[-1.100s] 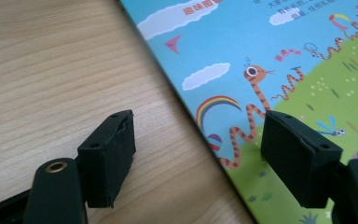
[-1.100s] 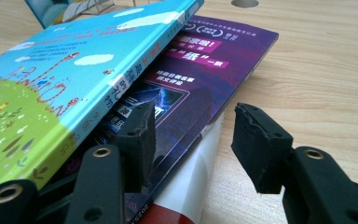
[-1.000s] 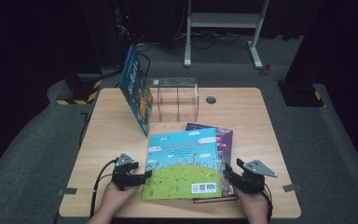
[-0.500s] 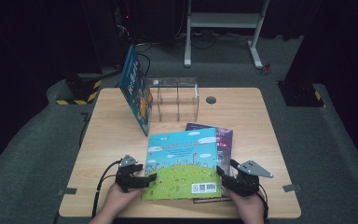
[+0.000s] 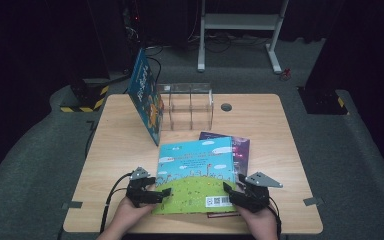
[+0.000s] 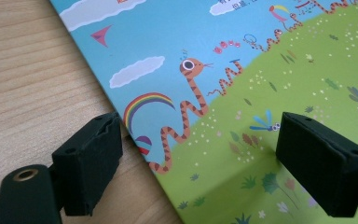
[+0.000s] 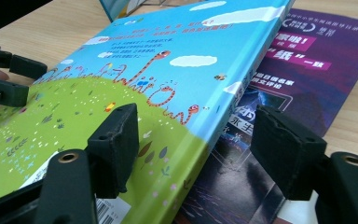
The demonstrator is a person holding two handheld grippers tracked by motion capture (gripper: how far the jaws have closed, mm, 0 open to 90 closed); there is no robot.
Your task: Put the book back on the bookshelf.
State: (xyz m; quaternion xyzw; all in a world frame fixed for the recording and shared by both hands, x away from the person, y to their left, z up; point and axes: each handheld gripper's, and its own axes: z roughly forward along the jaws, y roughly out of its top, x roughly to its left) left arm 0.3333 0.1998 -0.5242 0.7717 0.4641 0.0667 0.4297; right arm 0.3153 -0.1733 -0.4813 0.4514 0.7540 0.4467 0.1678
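Observation:
A picture book (image 5: pixel 195 170) with a blue sky and green hill cover lies flat near the table's front edge, partly on a purple book (image 5: pixel 241 150). My left gripper (image 5: pixel 164 194) is at its lower left edge. In the left gripper view the gripper (image 6: pixel 200 135) straddles that edge of the book (image 6: pixel 261 46) with neither pad touching. My right gripper (image 5: pixel 228 191) is at the lower right edge. In the right gripper view the gripper (image 7: pixel 196 121) spans the book's spine (image 7: pixel 144 56) and the purple book (image 7: pixel 307 70) without pressing. Both pairs of jaws have just been opening.
A blue book (image 5: pixel 145 95) stands tilted against a clear acrylic rack (image 5: pixel 186 105) at the back of the wooden table (image 5: pixel 270 120). A round cable hole (image 5: pixel 225 107) sits beside the rack. A hand holds each gripper at the front edge.
Both pairs of jaws stand wider than before. The right gripper has shifted a little left, toward the picture book. The book still lies flat in the same spot.

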